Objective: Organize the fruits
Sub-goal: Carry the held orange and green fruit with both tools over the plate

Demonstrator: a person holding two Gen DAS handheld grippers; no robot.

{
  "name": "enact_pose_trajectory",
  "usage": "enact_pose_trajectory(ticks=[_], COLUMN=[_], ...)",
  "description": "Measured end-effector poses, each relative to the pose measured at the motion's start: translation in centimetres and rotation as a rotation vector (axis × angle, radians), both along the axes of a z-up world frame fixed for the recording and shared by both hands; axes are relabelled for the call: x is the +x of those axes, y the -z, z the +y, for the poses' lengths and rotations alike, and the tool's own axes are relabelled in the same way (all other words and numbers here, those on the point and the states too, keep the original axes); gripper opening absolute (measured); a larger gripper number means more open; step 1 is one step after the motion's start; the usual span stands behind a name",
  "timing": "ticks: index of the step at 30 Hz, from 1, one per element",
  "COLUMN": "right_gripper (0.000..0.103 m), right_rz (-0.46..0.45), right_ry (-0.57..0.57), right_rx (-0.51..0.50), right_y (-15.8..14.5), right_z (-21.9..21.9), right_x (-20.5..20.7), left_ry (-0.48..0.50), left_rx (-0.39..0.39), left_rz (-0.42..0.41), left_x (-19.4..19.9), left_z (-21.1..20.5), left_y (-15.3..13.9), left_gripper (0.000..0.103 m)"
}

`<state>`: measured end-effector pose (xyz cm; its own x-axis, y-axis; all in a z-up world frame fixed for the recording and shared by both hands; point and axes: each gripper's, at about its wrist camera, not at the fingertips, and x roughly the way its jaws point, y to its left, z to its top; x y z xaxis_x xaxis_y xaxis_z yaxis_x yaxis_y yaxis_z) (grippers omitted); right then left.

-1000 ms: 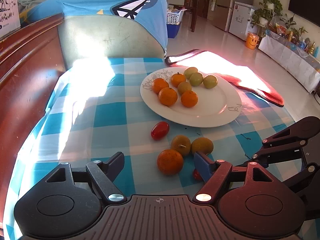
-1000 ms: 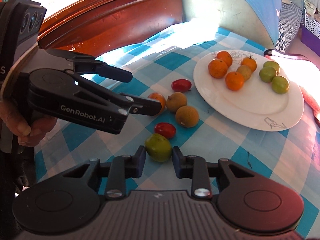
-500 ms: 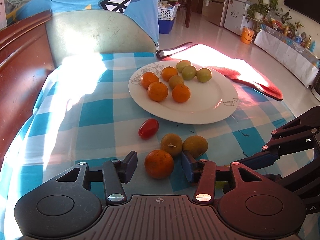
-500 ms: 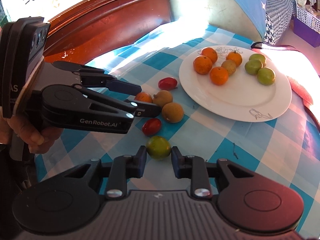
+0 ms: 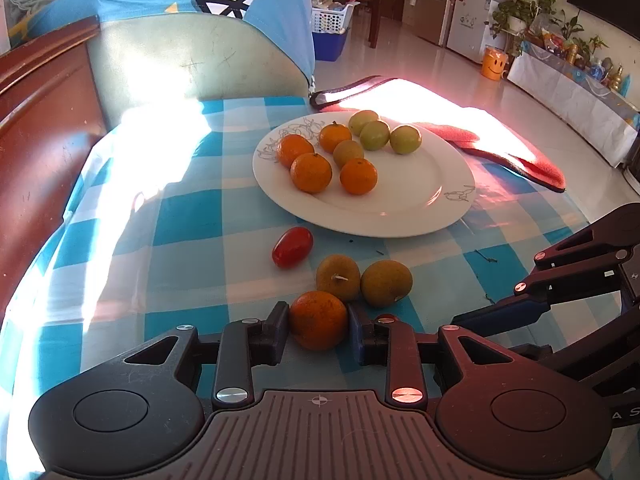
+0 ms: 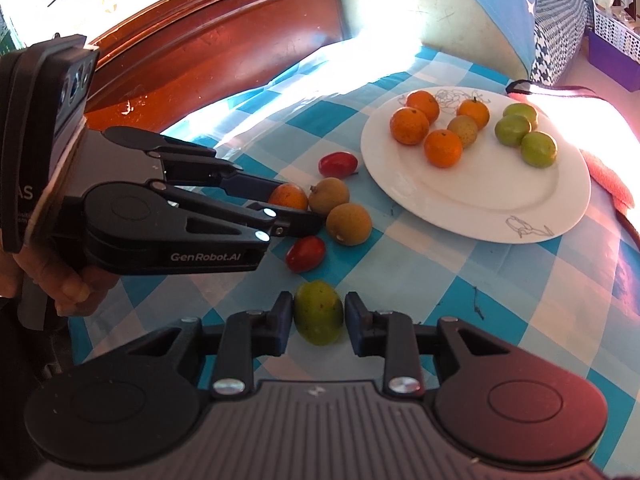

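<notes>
Left gripper (image 5: 319, 322) is closing on an orange (image 5: 318, 319) sitting on the worktop (image 5: 188, 220), just short of the plate (image 5: 420, 200). Pads sit right at both flanks of the fruit, narrow opening; looks like contact, squeeze not finished.

Right gripper (image 6: 319, 314) has a green fruit (image 6: 319, 313) between its pads, also narrow. Left pad touches the skin; a sliver of gap shows at the right pad and the jaws are easing apart slightly, so I read it as a light hold at best. It lies further from the plate than the rest of the loose fruit.

Plate layout explains the picks: oranges grouped on one side, green fruits (image 6: 520, 132) on the other, one brown fruit between them. So each gripper is taking a fruit that already has a matching group on the plate. My guess: orange goes to the orange cluster, green to the green trio.

Loose fruit between the grippers and the plate:
- two brown fruits (image 5: 364, 278), touching each other, right against the orange
- red tomato (image 5: 292, 247) just off the plate rim
- second red one (image 6: 305, 253) beside the left gripper's fingers

Risk: brown fruits abut the orange, so lifting it may nudge them into a roll.
</notes>
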<state>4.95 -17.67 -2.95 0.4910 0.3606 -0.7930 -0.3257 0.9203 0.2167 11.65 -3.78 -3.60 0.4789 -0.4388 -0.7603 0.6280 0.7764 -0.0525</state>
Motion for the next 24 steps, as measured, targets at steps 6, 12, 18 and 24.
enact_pose_trajectory(ticks=[6, 12, 18, 24], right_gripper=[0.027, 0.027, 0.027, 0.027], right_rz=[0.007, -0.026, -0.07, -0.108], right_ry=[0.009, 0.022, 0.043, 0.065], right_rx=[0.002, 0.018, 0.026, 0.027], right_y=[-0.3, -1.4, -2.5, -3.7], right_z=[-0.2, -0.6, -1.3, -2.0], right_x=[0.2, 0.3, 0.5, 0.7], left_ry=[0.005, 0.0, -0.013, -0.009], left_rx=[0.003, -0.008, -0.02, -0.058], left_rz=[0.003, -0.009, -0.024, -0.053], left_x=[-0.4, -0.7, -0.7, -0.7], left_z=[0.1, 0.5, 0.7, 0.4], left_y=[-0.4, -1.3, -2.4, -3.9], left_gripper=[0.028, 0.028, 0.028, 0.028])
